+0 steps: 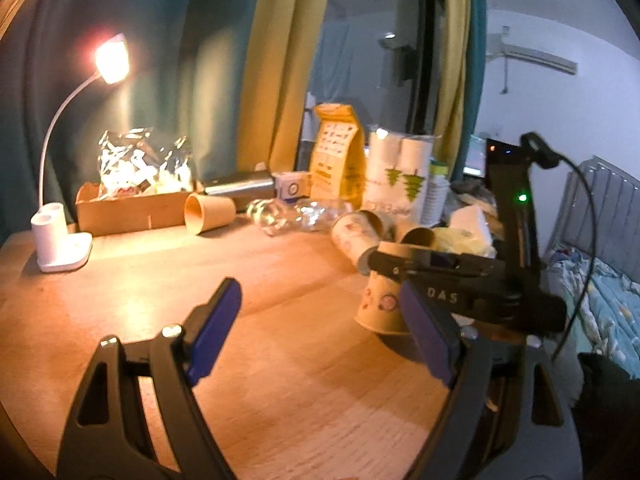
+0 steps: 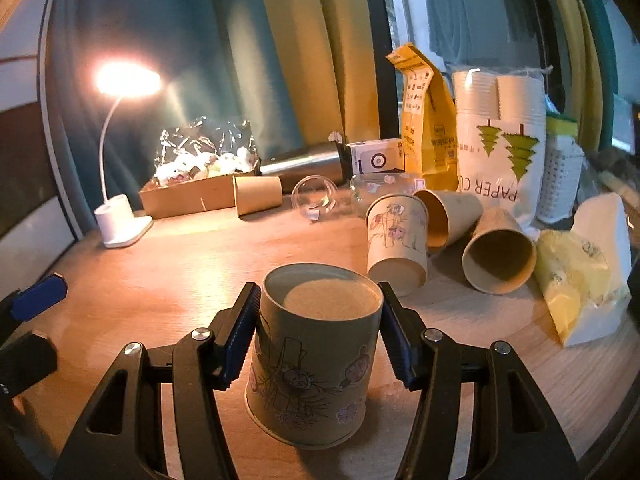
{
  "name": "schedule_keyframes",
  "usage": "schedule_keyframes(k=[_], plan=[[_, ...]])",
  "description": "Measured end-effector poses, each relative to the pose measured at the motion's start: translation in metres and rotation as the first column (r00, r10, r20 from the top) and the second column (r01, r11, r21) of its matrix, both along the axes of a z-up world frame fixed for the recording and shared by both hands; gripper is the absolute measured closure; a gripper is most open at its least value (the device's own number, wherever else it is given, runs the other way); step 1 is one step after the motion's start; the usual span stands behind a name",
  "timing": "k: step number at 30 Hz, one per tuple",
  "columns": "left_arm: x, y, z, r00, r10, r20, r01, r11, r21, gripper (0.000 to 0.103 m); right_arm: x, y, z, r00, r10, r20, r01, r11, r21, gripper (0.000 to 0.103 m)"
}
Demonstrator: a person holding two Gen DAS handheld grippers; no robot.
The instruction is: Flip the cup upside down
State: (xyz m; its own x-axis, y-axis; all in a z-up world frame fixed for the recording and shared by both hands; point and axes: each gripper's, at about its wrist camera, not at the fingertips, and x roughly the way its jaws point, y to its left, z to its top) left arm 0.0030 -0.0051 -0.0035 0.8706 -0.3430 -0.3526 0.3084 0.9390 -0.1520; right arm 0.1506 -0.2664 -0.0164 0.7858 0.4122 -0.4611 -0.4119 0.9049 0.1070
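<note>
jaws of right gripper (image 2: 316,336) pinch one inverted cup (image 2: 312,364).

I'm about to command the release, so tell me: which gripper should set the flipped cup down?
Right. The right gripper already clamps the printed cup, base up and rim down, just over the table. The left gripper is open, empty and off to the side.

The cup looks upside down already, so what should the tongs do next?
Probably open the right tongs and back away. The printed cup sits base-up, wide rim down on the table, squeezed between both pads. The left tongs are open and empty.
</note>
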Motion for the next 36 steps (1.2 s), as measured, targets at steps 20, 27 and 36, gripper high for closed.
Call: schedule_keyframes(k=[20, 27, 36], plan=[[0.011, -0.012, -0.007, 0.998, 0.065, -0.010, -0.064, 0.995, 0.075, 0.020, -0.038, -0.016, 0.010, 1.000, -0.026, -0.011, 0.026, 1.000, 0.015, 0.034], [0.009, -0.020, -0.007, 0.997, 0.072, 0.019, -0.073, 0.993, 0.097, 0.020, -0.083, -0.038, 0.018, 0.998, -0.058, 0.040, 0.058, 0.998, 0.003, 0.033], [0.006, -0.021, -0.006, 0.994, 0.105, 0.042, -0.109, 0.989, 0.100, 0.020, -0.091, -0.050, 0.007, 0.997, -0.075, 0.008, 0.075, 0.997, 0.018, 0.033]])
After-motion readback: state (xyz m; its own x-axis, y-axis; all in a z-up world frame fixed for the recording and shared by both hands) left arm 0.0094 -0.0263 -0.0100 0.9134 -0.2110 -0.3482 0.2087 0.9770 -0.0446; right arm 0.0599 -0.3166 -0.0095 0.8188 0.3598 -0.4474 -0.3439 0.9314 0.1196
